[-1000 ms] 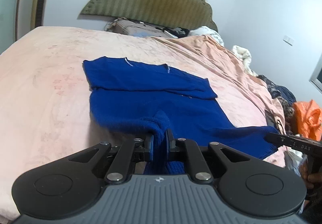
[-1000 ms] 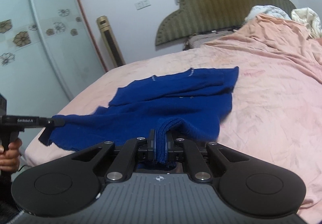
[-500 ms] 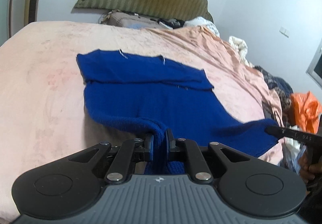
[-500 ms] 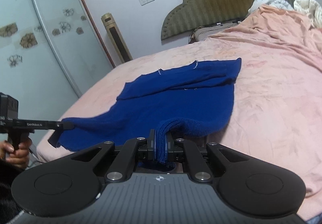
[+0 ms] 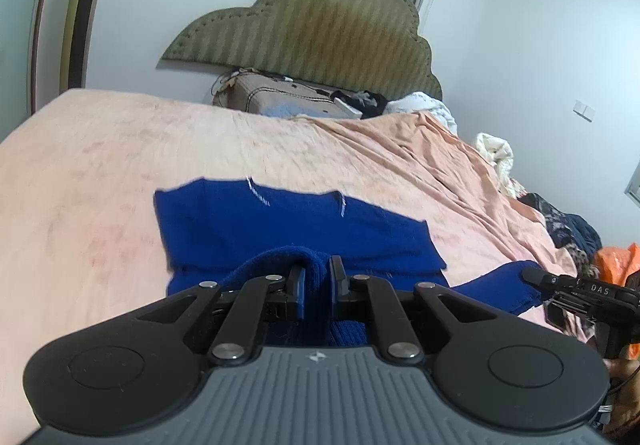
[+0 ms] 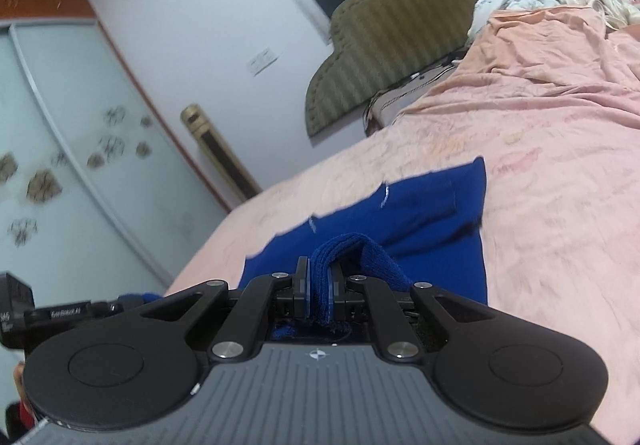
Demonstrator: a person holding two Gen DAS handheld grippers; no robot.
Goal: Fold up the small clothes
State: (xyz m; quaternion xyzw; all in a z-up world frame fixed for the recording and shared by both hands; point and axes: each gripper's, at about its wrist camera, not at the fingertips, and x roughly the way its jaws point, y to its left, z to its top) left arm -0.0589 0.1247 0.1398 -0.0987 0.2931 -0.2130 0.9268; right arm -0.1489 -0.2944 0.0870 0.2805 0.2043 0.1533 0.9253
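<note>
A dark blue knit sweater [image 5: 288,221] lies spread on the pink bedspread [image 5: 100,165], its sleeves folded across the far part. My left gripper [image 5: 317,285] is shut on the sweater's near hem at the left corner. My right gripper [image 6: 319,291] is shut on the near hem at the other corner; it also shows in the left wrist view [image 5: 532,277] pinching blue cloth. The sweater shows in the right wrist view [image 6: 432,213] too. Both corners are lifted above the bed, over the sweater's body.
An olive padded headboard [image 5: 320,25] and a beige case [image 5: 280,97] stand at the bed's far end. White bedding [image 5: 496,149], dark clothes and an orange bag [image 5: 616,261] lie on the right. A gold tower unit [image 6: 216,149] and a glass wardrobe [image 6: 60,165] stand to the left.
Both grippers have risen and moved forward with the near hem, carrying it over the sweater toward the folded sleeves. Less of the sweater's body shows.
</note>
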